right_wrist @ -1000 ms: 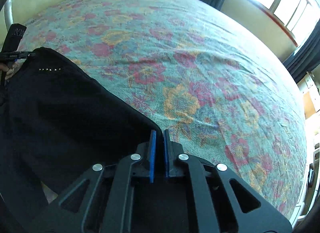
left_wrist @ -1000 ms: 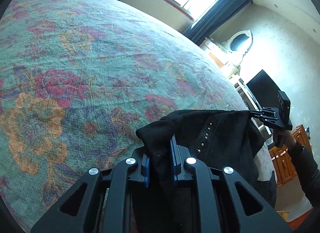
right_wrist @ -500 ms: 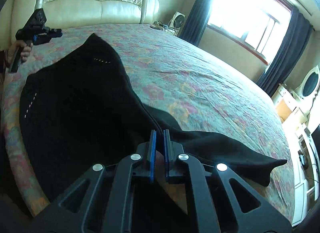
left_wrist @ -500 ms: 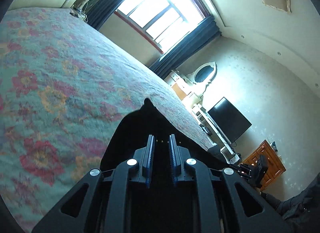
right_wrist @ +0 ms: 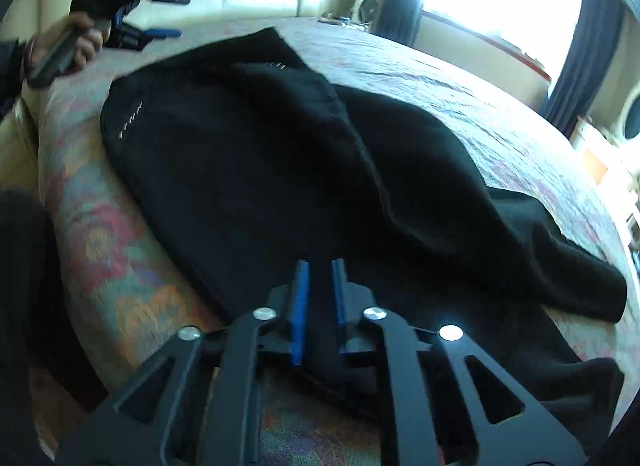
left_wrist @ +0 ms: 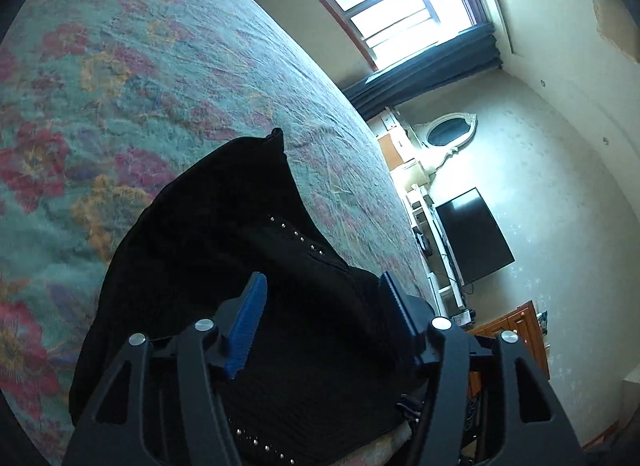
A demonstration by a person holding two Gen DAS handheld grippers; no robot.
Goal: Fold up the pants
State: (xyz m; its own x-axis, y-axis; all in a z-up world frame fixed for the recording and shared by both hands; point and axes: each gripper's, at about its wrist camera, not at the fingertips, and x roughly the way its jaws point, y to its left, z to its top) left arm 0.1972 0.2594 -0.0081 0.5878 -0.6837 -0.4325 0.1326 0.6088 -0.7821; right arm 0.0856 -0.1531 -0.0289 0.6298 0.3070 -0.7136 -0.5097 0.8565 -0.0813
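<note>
Black pants (right_wrist: 248, 169) lay spread on the floral bedspread (left_wrist: 120, 65). Left gripper (left_wrist: 320, 298) jaws were opening, clear of fabric; right gripper (right_wrist: 320, 286) jaws were opening, released just above the cloth

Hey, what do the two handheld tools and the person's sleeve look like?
Both tools are black plastic with cut-out triangular linkage arms, silver round screw heads and blue ribbed pads on the fingers. The left tool, seen from the right wrist view, has a dark handle; a dark sleeve covers that wrist.
</note>
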